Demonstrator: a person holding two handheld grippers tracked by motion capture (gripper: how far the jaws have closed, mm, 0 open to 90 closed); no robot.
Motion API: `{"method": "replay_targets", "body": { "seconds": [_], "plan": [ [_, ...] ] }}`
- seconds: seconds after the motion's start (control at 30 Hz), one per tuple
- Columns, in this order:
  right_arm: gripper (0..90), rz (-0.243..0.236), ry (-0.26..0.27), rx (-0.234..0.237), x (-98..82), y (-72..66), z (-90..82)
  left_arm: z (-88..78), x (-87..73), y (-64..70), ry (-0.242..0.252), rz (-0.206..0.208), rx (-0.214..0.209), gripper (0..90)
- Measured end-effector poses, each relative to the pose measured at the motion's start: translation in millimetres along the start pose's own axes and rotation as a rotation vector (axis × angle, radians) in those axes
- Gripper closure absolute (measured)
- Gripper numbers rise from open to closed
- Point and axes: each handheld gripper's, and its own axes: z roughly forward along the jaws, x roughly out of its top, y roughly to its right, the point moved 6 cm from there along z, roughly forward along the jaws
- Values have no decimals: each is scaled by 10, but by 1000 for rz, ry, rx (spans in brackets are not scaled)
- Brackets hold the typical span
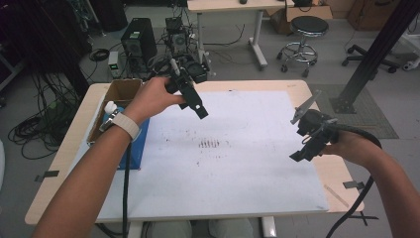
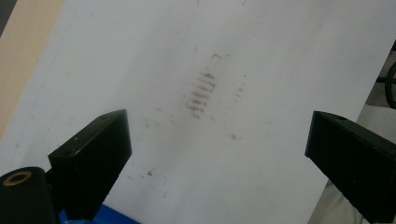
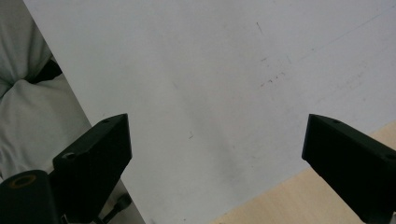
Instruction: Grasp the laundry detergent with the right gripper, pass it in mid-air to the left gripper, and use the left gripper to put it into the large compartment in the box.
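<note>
Grippers hang above a white sheet [image 1: 237, 168] that covers most of a pale wooden table [image 1: 64, 148]. In the high view we see the left gripper [image 1: 195, 106] at upper centre-left of the frame, held by the left hand [image 1: 153, 99], which wears a pale wrist strap [image 1: 124, 124]; the right gripper [image 1: 304, 148] sits at the right of the frame in the right hand [image 1: 349, 146], a grey plate [image 1: 304, 106] rising from its top. Both are held clear of the sheet. In each gripper view we find the two black jaws spread wide, far apart at the lower corners, with nothing between them. A patch of dark smudges [image 2: 203, 93] marks the sheet near its middle, in the upper centre of the left gripper view. At the left edge of the table stands an open cardboard box [image 1: 119, 94] with a white object [image 1: 110, 106] inside, and beside it lies something blue [image 1: 136, 148] under the sheet's corner. Beyond the table, in the upper part of the frame, we see a black computer case [image 1: 138, 42], a stool [image 1: 307, 27] and cables [image 1: 29, 129] on the floor.
</note>
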Motion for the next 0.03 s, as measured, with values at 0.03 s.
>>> {"method": "replay_targets", "body": {
  "seconds": [0.03],
  "plan": [
    [80, -1, 0, 0, -2, 2, 2, 3, -1, 0, 0, -2, -1, 75]
  ]
}}
